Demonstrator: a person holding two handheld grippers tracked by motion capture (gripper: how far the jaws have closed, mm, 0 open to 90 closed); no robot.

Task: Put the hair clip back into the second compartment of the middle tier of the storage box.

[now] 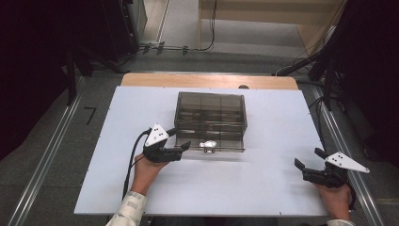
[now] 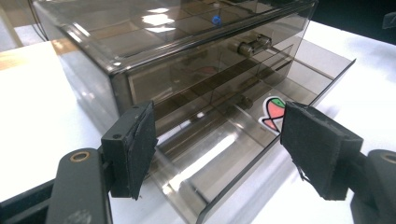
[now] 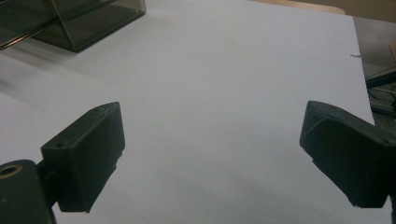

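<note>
A smoky see-through drawer box (image 1: 211, 107) stands at the middle of the white table (image 1: 273, 141). Its bottom drawer (image 1: 212, 141) is pulled out toward me, and a small red, green and white item (image 1: 207, 144) lies in it. My left gripper (image 1: 181, 138) is at the drawer's front left corner, open. In the left gripper view the open gripper (image 2: 215, 140) looks along the pulled-out drawer (image 2: 224, 154) to the box (image 2: 154, 37) and the small item (image 2: 274, 112); neither pad presses on anything. My right gripper (image 1: 308, 157) rests open near the table's right front, with bare table between the jaws (image 3: 210, 140).
A wooden strip (image 1: 209, 80) runs along the table's far edge. Metal floor rails (image 1: 42, 160) flank the table on both sides. Cables (image 1: 188, 47) and dark equipment lie on the floor beyond. A small blue dot (image 2: 215, 19) shows at the box's top.
</note>
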